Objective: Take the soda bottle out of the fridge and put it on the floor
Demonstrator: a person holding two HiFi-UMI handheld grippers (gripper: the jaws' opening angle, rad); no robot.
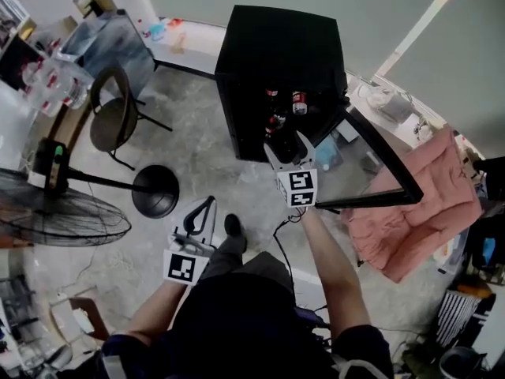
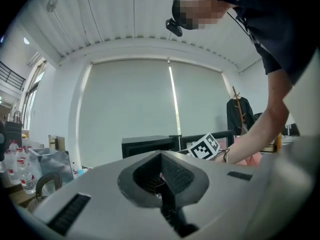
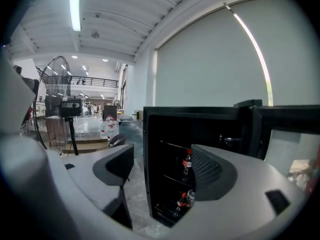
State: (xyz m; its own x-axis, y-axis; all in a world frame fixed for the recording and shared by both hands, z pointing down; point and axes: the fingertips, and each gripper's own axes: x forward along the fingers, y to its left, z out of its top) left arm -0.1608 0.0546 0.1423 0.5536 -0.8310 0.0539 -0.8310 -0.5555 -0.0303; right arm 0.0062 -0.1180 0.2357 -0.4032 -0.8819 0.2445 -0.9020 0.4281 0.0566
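Soda bottle (image 3: 187,163): dark drink, red cap, red label, standing upright on the upper shelf of the black fridge (image 1: 280,58). Two more bottles (image 3: 184,201) of the same look sit tilted on the lower shelf.

Fridge glass door (image 1: 371,168) is swung wide to the person's right, leaving the front of the cabinet open. Bare grey concrete floor (image 1: 205,160) runs in front of the fridge. Fan base (image 1: 155,190) and chair (image 1: 114,121) stand to the left, apart from the fridge; a pink cloth (image 1: 418,212) lies just beyond the open door.

Right gripper (image 3: 162,171): jaws spread wide, nothing between them. It is held out in front of the fridge opening, short of the shelves. In the right gripper view the soda bottle shows in the gap between the jaws, nearer the right-hand jaw, not touched.

Left gripper (image 2: 161,176): jaws pressed together, nothing pinched. It is held low near the person's body, away from the fridge, pointing up.
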